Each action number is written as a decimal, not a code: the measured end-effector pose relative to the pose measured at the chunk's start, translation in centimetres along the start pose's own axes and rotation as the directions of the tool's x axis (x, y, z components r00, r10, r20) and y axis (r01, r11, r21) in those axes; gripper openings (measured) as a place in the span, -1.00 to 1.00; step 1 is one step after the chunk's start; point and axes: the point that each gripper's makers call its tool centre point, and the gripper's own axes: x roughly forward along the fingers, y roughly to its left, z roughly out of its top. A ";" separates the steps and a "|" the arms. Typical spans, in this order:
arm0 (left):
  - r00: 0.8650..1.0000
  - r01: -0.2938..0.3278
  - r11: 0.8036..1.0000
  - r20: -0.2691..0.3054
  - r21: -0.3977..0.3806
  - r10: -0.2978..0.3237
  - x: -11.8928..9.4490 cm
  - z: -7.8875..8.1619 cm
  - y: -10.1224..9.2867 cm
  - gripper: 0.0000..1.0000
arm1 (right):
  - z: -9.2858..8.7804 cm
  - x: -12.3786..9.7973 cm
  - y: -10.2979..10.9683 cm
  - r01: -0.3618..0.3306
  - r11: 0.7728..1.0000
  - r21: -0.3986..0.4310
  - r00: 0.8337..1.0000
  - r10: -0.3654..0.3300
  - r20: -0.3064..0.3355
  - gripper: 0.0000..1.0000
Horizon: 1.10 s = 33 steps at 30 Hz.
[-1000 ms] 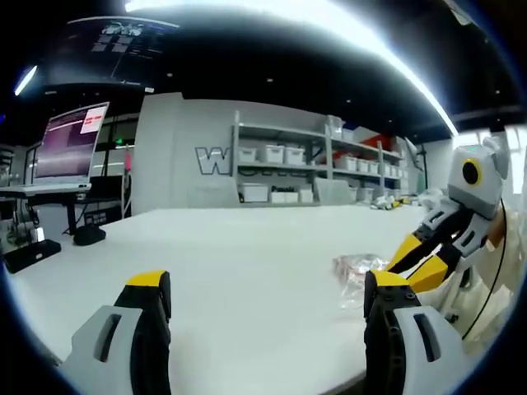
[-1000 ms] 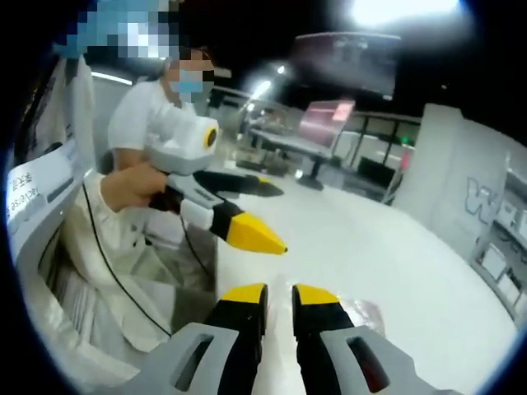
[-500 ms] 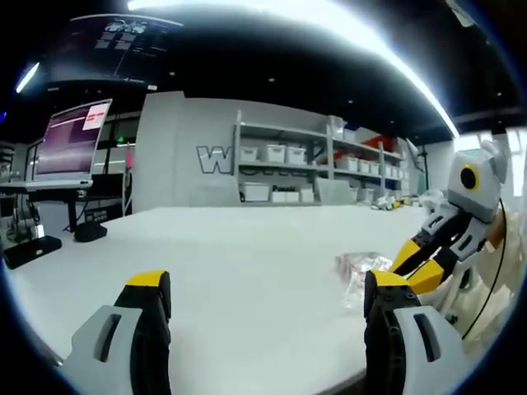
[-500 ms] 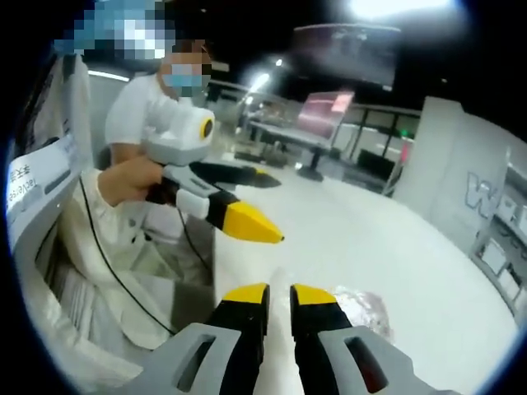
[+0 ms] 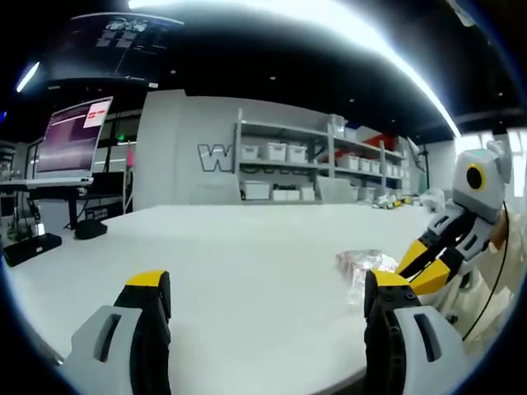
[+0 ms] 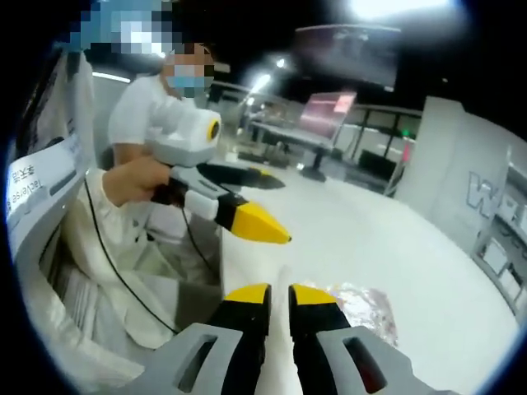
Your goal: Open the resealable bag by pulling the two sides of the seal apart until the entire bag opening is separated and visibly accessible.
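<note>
L tool (image 5: 265, 298) is riding w/ jaws spread wide, nothing between them, prob. readied that way so it can take one lip of the seal. R tool (image 6: 279, 298) is sitting w/ jaws nearly together, just a thin gap, gripping nothing; from the left gripper view it's coming in from the right, tips low by the bag (image 5: 360, 263). Bag is lying flat on the white surface (image 5: 247, 247), near the person's edge, crumpled clear plastic w/ pinkish contents, just ahead of R tool's tips (image 6: 362, 303). Can't tell if they're touching it. Seal's looking unopened, so task is at approach stage, I'd say. Both tools are angling toward the bag from opposite sides, fitting a pull-apart.
</note>
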 end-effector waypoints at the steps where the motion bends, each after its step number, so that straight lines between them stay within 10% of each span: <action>1: 1.000 0.002 1.000 -0.001 0.001 -0.002 0.0 0.0 -0.1 0.93 | -0.2 0.0 -0.2 0.003 1.000 0.007 1.000 -0.003 -0.003 -0.89; 33: 1.000 0.017 1.000 -0.007 0.016 -0.016 0.3 -0.1 -0.6 0.93 | -1.9 0.5 0.3 -0.025 0.998 0.063 0.999 0.027 -0.024 -1.00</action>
